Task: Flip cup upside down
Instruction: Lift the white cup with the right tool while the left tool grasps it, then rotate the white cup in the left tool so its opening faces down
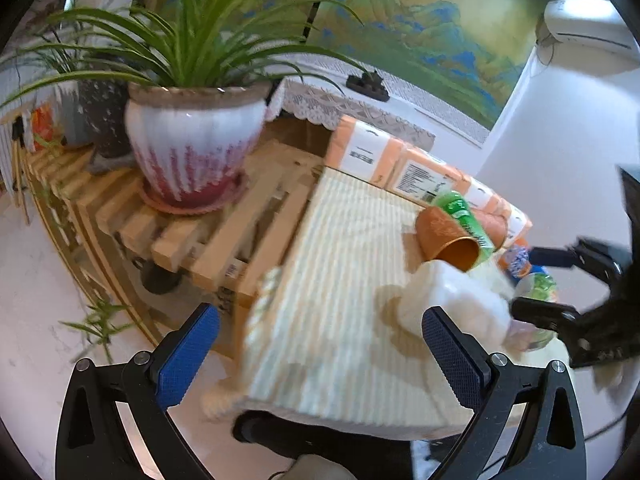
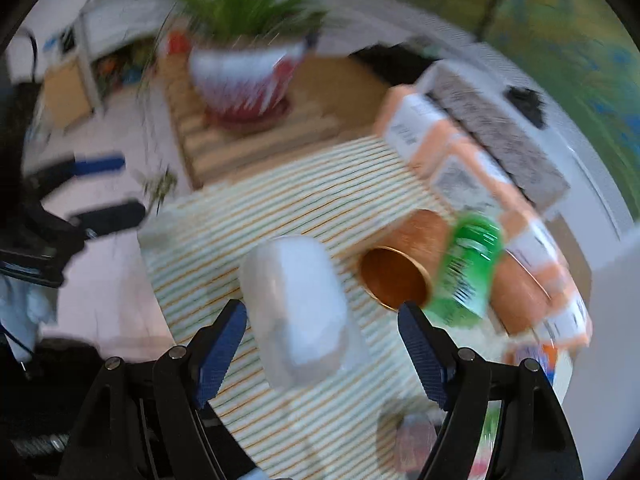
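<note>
Your right gripper [image 2: 320, 340] is spread wide, its blue pads [image 2: 218, 354] on either side of the white cup [image 2: 298, 312] without touching it. In the right wrist view the cup sits at lower centre of the frame, lying tilted on the striped cloth [image 2: 224, 224]; the blur is too strong to tell which end is the mouth. Right of the cup, a copper cup [image 2: 396, 276] lies on its side with its open mouth toward the camera. A green can [image 2: 466, 272] is just beside it to the right, and behind both runs a row of orange-and-white packs [image 2: 460, 168] toward the upper right. A potted plant [image 2: 248, 76] stands at upper centre on a slatted bench [image 2: 248, 140].

Your left gripper [image 1: 320, 360] is also released and holds nothing; its pads [image 1: 184, 356] stand far apart at the bottom of the left wrist view, over the near edge of the cloth [image 1: 340, 240]. There the white cup [image 1: 444, 300] shows at lower right of the frame, just below the copper cup [image 1: 448, 236] and the can [image 1: 460, 208]. Your right gripper [image 1: 556, 284] enters from the right edge, its fingers [image 1: 544, 314] around the far side of the white cup, though blur hides any contact. The plant [image 1: 192, 148] fills the upper left, on the bench [image 1: 200, 224].
</note>
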Available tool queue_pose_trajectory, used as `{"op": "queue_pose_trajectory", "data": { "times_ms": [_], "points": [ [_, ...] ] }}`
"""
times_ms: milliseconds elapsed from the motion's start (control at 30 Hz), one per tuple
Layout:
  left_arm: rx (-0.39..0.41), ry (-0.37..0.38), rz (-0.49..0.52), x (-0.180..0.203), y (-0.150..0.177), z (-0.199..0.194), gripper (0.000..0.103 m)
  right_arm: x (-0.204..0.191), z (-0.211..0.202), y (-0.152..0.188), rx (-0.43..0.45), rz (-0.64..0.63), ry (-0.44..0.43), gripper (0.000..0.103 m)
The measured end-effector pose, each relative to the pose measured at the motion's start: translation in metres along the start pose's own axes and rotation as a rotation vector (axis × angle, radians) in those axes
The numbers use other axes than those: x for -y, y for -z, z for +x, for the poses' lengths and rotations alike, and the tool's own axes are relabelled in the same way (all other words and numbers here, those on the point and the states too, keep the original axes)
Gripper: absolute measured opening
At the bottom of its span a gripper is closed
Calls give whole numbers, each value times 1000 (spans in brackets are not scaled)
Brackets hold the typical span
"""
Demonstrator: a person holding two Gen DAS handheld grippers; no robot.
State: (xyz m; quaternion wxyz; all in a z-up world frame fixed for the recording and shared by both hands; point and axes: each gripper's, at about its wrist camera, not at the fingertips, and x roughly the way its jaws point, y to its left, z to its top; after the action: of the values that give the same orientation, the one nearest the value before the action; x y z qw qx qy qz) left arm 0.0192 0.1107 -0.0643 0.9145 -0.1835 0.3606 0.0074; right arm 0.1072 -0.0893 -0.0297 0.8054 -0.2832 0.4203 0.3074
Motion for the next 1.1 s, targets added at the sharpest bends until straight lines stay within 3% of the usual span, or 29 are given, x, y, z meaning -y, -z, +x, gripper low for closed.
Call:
{"op": "queue_pose_trajectory", "data": {
  "times_ms": [167, 333, 567, 800, 1033, 1100],
  "points": [
    [-97, 75, -115, 22, -7, 19, 102, 8, -40, 47, 150, 198, 87, 75],
    [-137, 65, -201, 51, -7, 39, 102, 6, -54, 104, 224, 382, 169, 75],
    [-225, 42, -334, 65, -5, 72, 102, 12, -62, 170, 295, 600, 218, 75],
    [-240, 27, -430, 74, -6, 94, 101, 23, -73, 200, 333, 685, 193, 75],
    [-259, 10, -464, 79, -4, 112, 98, 30, -74, 215, 342, 730, 198, 75],
    [-259, 5, -474, 79, -4, 115, 92, 31, -74, 219, 342, 741, 198, 75]
  ]
}}
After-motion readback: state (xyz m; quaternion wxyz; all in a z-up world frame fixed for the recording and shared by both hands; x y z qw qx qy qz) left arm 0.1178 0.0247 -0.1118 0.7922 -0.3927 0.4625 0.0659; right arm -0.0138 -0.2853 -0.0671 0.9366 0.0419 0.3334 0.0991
